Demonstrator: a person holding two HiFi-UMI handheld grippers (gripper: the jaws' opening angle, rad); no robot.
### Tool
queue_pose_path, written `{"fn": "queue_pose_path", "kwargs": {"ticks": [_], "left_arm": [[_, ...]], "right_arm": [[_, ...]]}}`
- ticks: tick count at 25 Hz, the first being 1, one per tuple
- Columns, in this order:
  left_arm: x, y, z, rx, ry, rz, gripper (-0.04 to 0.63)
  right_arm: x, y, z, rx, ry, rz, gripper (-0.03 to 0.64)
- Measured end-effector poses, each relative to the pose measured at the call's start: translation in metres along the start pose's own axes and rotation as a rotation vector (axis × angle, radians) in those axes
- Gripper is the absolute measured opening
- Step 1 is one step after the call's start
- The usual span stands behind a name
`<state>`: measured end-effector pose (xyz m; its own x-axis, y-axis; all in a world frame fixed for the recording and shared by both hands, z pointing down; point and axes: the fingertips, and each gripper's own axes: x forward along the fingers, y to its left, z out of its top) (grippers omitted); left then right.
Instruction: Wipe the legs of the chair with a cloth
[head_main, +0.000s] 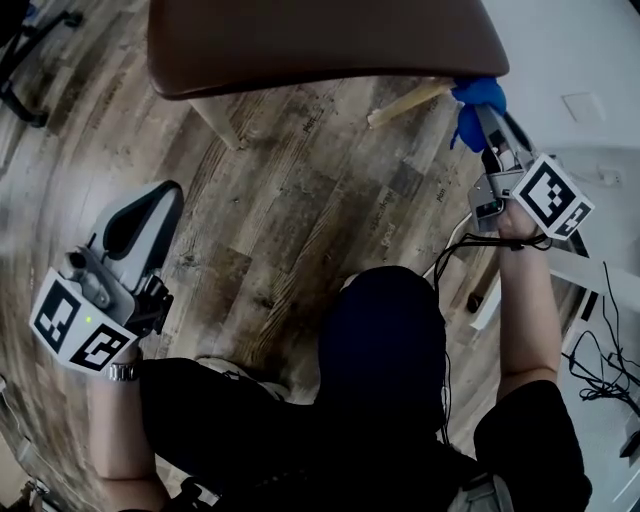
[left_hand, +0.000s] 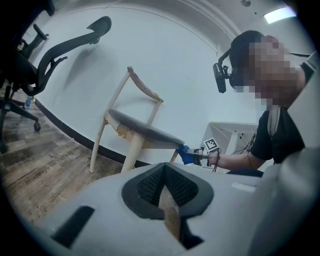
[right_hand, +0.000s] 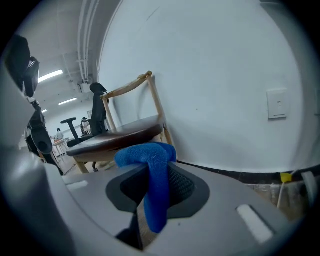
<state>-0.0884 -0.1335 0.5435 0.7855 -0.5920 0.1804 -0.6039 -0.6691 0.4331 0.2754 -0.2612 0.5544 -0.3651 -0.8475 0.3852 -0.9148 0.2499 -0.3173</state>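
Cloth (head_main: 478, 100), pinched in the right gripper's (head_main: 490, 130) jaws, meets 1 chair leg (head_main: 410, 102) just ahead; left gripper (left_hand: 167, 195) closed, empty; wiping seems barely begun.

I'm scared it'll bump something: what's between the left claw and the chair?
Only bare wood-plank floor lies between the left claw and the brown-seated wooden chair. The head view shows it, and the left gripper view agrees.

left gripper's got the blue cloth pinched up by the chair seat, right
Not the left: the right gripper has the blue cloth pinched up by the chair seat, as the right gripper view shows. The left gripper is empty.
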Motion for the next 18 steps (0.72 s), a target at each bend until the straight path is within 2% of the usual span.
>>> {"fn": "queue_pose_path", "kwargs": {"ticks": [4,9,14,18], "left_arm": [[0.003,-0.001,-0.002,-0.001,0.008,-0.006,0.005],[0.006,0.001,-0.005,-0.003,0.016,-0.004,0.005],[0.007,0.003,-0.008,-0.007,0.031,0.004,0.005],[0.007,0.008,-0.014,-0.018,0.048,0.021,0.005]], "right_arm": [[0.014,-0.01,-0.015,-0.102,0.006,-0.075,0.091],[0.037,-0.011,-0.038,-0.192,0.038,-0.079,0.089],[0.065,-0.013,-0.084,-0.204,0.108,-0.066,0.089],[0.087,-0.028,-0.131,-0.15,0.18,-0.062,0.089]]}}
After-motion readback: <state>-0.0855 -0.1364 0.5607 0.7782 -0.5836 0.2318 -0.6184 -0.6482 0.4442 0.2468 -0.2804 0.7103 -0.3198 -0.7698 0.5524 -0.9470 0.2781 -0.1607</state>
